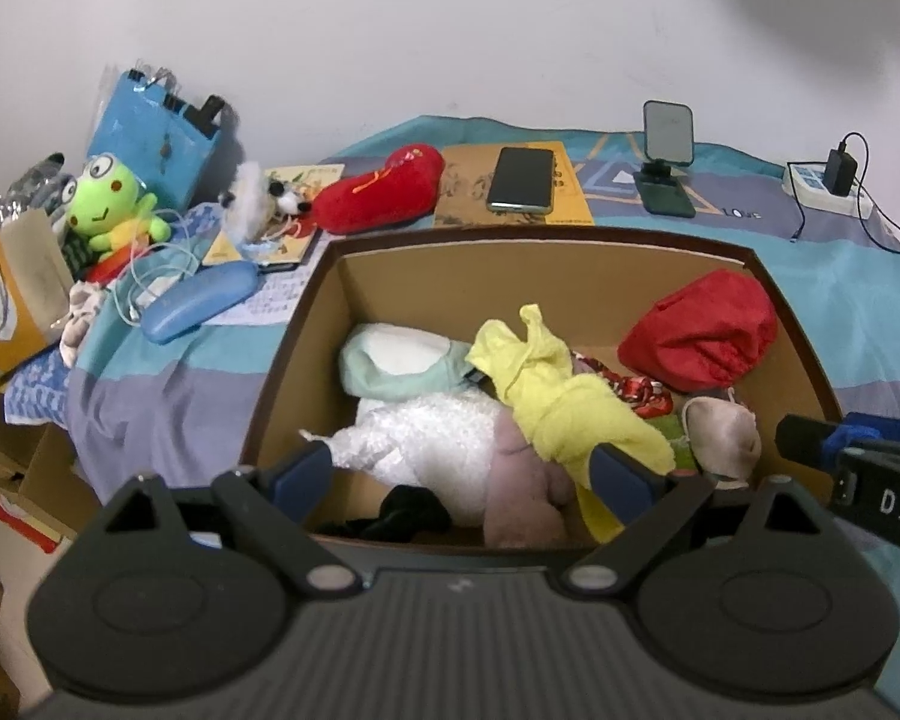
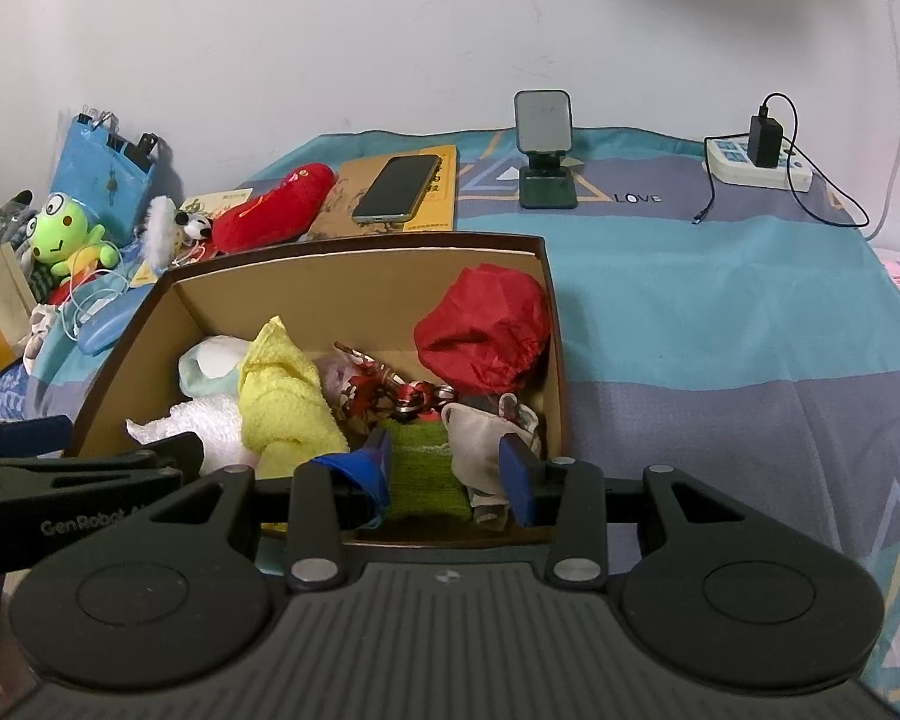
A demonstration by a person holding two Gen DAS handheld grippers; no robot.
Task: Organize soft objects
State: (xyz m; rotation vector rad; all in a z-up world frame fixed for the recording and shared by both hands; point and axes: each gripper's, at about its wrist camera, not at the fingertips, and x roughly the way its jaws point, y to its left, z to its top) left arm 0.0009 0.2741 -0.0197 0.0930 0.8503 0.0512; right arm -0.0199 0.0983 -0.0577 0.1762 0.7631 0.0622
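Note:
An open cardboard box (image 1: 510, 237) (image 2: 354, 240) on the bed holds a yellow cloth (image 1: 546, 384) (image 2: 282, 396), a red drawstring bag (image 1: 702, 330) (image 2: 486, 330), a white fluffy piece (image 1: 438, 438), a mint item (image 1: 390, 366), a pink cloth (image 1: 522, 492), a beige mask (image 2: 480, 438) and a green cloth (image 2: 423, 468). My left gripper (image 1: 459, 471) hangs wide open above the box's near left part. My right gripper (image 2: 447, 474) hovers over the near right corner, jaws partly apart, nothing clamped. A red plush (image 1: 384, 189) and a green frog plush (image 1: 108, 204) lie outside the box.
Behind the box lie a phone (image 1: 522, 180) on a book, a phone stand (image 1: 666, 162) and a power strip (image 1: 822, 186) with a charger. A blue case (image 1: 201, 300), earphone cable, paper bag and blue pouch crowd the left side. Bare bedsheet lies to the right (image 2: 720, 330).

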